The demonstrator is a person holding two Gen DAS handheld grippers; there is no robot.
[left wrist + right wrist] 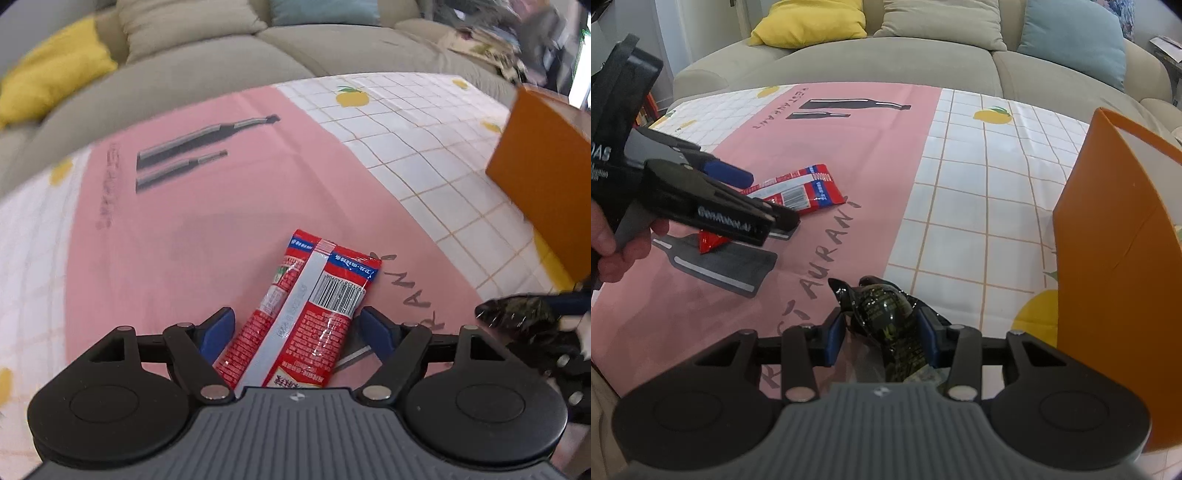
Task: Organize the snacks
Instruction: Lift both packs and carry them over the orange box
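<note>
Two snack packs are counted: one red sachet lying flat on the pink tablecloth, one dark wrapped snack pinched between the right gripper pads. Left gripper is spread wide, straddling the sachet, blue pads apart from its edges. For a clean pick, the jaws are best lowered level and closed across the sachet's width. One orange box is seen just right, judged the destination
</note>
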